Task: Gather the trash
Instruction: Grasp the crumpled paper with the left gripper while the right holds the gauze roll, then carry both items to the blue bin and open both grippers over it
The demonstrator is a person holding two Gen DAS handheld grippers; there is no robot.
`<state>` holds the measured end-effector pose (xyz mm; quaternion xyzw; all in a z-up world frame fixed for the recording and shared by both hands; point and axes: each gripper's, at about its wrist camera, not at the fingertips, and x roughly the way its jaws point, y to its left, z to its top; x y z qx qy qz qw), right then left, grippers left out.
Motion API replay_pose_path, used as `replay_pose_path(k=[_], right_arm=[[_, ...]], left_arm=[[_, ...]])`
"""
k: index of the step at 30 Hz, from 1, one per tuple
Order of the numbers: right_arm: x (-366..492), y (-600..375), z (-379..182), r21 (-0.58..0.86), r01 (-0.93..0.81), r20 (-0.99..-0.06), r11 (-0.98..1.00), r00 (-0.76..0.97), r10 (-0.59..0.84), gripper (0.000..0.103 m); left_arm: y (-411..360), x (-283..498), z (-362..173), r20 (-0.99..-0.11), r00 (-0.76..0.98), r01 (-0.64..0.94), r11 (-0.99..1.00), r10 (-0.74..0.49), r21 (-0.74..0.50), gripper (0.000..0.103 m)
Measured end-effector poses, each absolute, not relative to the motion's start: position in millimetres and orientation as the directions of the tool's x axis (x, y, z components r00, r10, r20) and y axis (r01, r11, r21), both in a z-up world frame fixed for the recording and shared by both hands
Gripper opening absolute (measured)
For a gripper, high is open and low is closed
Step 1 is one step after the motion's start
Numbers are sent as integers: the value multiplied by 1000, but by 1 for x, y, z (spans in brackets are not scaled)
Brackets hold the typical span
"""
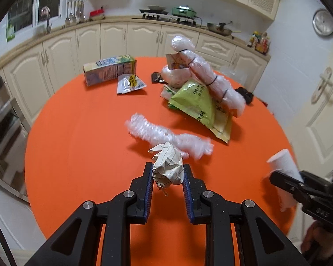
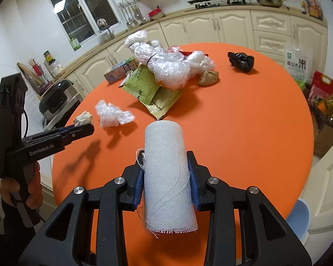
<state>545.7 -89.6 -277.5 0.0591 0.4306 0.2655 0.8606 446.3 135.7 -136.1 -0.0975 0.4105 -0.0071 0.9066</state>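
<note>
My left gripper [image 1: 168,173] is shut on a crumpled ball of lined paper [image 1: 167,166], held above the round orange table [image 1: 77,137]. The same paper ball [image 2: 84,118] shows at that gripper's tips in the right wrist view. My right gripper [image 2: 166,166] is shut on a white mesh roll [image 2: 167,173], which stands up between its blue pads; the roll [image 1: 283,161] appears at the right edge of the left wrist view. Loose trash lies ahead: a clear plastic wad [image 1: 166,135], green snack bags [image 1: 195,104] and tied plastic bundles [image 1: 202,75].
A milk carton [image 1: 110,69] and a small white packet [image 1: 131,84] lie at the table's far side. A black bag [image 2: 240,61] and a brown lump [image 2: 208,78] sit far right. Kitchen cabinets ring the table; a person's hand [image 2: 33,186] holds the left tool.
</note>
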Motion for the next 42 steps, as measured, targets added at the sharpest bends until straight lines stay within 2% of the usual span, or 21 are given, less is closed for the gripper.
replay_pose_path(k=[4, 7, 11, 14, 20, 25, 32, 37, 40, 42], right_arm=[[541, -90, -276, 352, -413, -697, 840, 484, 530, 33], [534, -89, -270, 353, -423, -676, 834, 501, 540, 32], [521, -112, -256, 348, -385, -643, 855, 565, 516, 32], [508, -150, -247, 302, -306, -648, 903, 629, 430, 33], [475, -250, -245, 167, -70, -697, 984, 697, 168, 33], [463, -314, -263, 91, 94, -749, 991, 663, 6, 33], [474, -350, -284, 1, 175, -782, 985, 614, -108, 33], [481, -374, -297, -37, 220, -787, 975, 595, -164, 33], [485, -384, -306, -37, 232, -793, 972, 585, -170, 33], [487, -389, -312, -33, 243, -797, 970, 578, -172, 33]], left_arm=[[138, 426, -116, -712, 699, -78, 982, -70, -173, 21], [130, 414, -98, -692, 712, -32, 980, -117, -199, 21], [92, 408, -81, -671, 724, 60, 984, -157, -166, 21], [45, 412, -79, -679, 698, 168, 974, -226, -152, 21], [-73, 437, -95, -730, 574, 389, 908, -372, -157, 22], [-149, 472, -124, -781, 488, 476, 869, -390, -135, 22], [-232, 512, -175, -856, 374, 551, 828, -358, -106, 22], [-266, 553, -201, -880, 337, 562, 822, -336, -98, 29], [-280, 573, -221, -902, 271, 551, 823, -336, -141, 37], [-284, 582, -227, -902, 262, 546, 823, -343, -154, 46]])
